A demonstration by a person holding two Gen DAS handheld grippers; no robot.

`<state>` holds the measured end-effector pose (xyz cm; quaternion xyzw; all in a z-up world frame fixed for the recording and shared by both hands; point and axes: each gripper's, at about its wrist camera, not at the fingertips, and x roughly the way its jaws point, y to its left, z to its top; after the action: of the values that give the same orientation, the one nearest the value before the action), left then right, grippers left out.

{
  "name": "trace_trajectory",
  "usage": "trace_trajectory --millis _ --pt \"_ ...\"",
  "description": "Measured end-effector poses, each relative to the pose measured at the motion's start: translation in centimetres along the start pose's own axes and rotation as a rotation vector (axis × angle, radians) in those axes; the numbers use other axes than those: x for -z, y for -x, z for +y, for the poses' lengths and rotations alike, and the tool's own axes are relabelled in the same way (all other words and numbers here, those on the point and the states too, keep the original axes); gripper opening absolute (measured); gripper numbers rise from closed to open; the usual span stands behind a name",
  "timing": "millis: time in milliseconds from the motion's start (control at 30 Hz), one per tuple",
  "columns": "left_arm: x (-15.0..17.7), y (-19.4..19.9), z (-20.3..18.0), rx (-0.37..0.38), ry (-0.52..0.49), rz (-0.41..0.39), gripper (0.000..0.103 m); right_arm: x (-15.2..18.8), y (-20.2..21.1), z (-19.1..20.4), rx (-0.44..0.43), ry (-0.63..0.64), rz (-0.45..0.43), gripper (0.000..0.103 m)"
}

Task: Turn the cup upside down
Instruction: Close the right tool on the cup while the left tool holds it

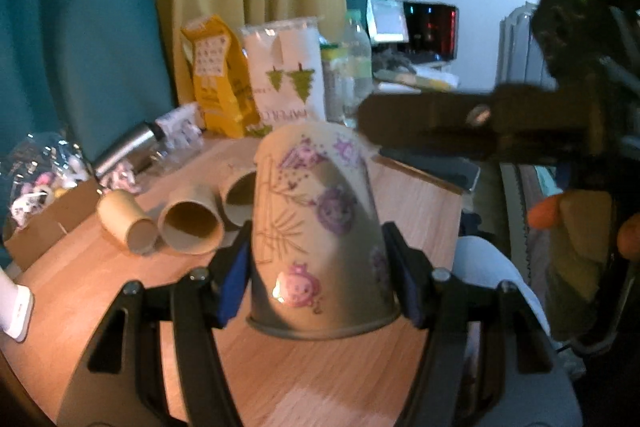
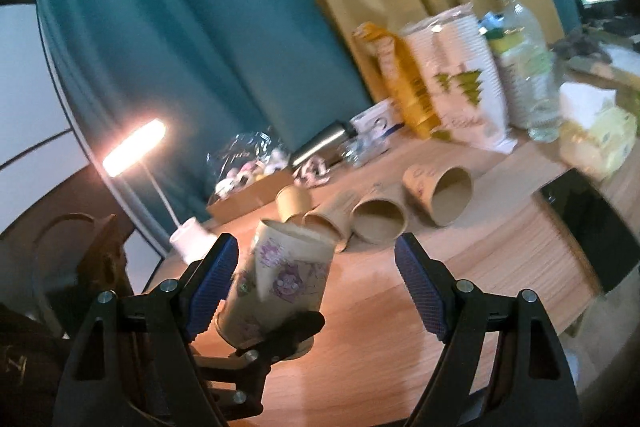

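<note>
A paper cup [image 1: 320,227] with purple and pink cartoon prints is upside down, rim low over the wooden table [image 1: 280,379] and slightly tilted. My left gripper [image 1: 320,267] is shut on it, blue pads pressing both sides. In the right wrist view the same cup [image 2: 284,279] shows at lower left, held by the left gripper's black fingers [image 2: 288,331]. My right gripper [image 2: 316,287] is open and empty, with the cup next to its left pad. In the left wrist view the right gripper [image 1: 460,123] hangs above and right of the cup.
Several plain paper cups [image 1: 192,223] lie on their sides behind the held cup. Further back stand a yellow bag [image 1: 216,75], a white bag [image 1: 288,71] and a water bottle [image 1: 356,59]. A lit lamp [image 2: 136,147], a steel flask [image 1: 128,147] and a cardboard box [image 1: 44,223] are at the left.
</note>
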<state>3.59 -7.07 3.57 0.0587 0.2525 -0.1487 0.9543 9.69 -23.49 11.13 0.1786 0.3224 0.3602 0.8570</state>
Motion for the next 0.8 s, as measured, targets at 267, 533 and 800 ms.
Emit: trace_trajectory --millis 267,533,800 --pt "2.5 2.3 0.8 -0.032 -0.058 -0.092 0.063 1.1 -2.8 2.8 -0.117 -0.030 0.089 0.083" --pt "3.8 3.8 0.7 -0.008 -0.111 -0.168 0.063 1.4 -5.4 4.1 -0.181 -0.051 0.158 0.083" --pt "4.5 4.3 0.7 0.023 -0.132 -0.193 0.063 2.0 -6.6 3.7 -0.229 -0.097 0.200 0.066"
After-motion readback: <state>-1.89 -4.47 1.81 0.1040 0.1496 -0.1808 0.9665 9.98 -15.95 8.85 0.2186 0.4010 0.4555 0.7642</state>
